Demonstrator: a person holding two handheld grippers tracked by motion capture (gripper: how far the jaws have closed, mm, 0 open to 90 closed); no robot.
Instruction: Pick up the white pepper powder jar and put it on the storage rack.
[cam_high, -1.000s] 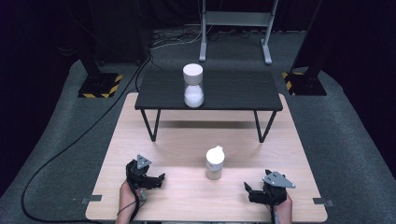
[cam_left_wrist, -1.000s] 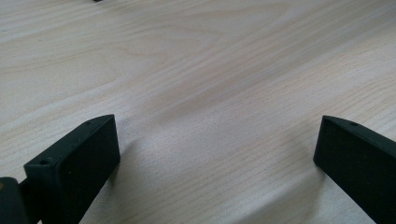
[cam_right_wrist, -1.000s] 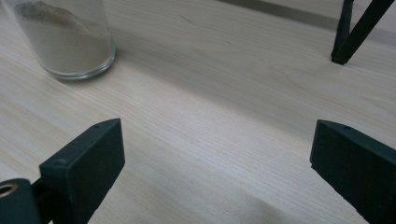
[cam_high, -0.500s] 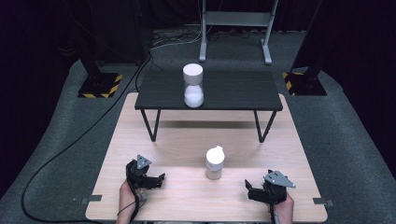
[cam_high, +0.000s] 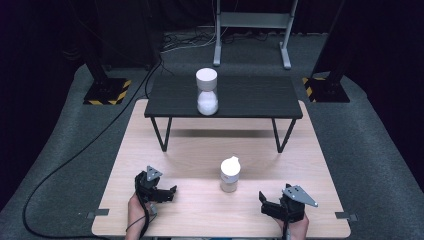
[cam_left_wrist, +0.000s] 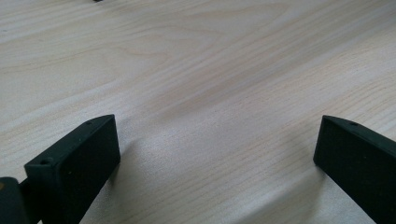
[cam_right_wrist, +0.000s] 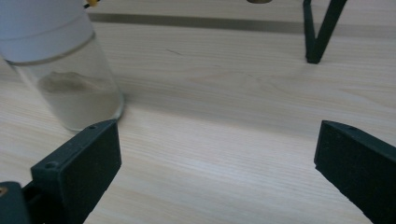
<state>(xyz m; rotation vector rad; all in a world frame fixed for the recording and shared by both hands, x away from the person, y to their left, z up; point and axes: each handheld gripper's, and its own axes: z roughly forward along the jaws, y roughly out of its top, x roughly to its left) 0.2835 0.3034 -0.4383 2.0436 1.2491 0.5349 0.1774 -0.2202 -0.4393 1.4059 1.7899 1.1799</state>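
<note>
Jar: white-capped jar (cam_high: 229, 174) is standing upright, ahead-left of the right gripper (cam_high: 272, 207), which is nearer.
Grippers: right gripper and left gripper (cam_high: 162, 192) are both resting released on the surface (cam_high: 200, 155).

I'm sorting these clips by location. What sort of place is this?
Probably a recording studio or lab set up for manipulation demos: black drapes surround a grey carpeted floor, metal stand legs with yellow-black hazard bases flank a light wooden table, and a person holds open tongs, left and right.
</note>
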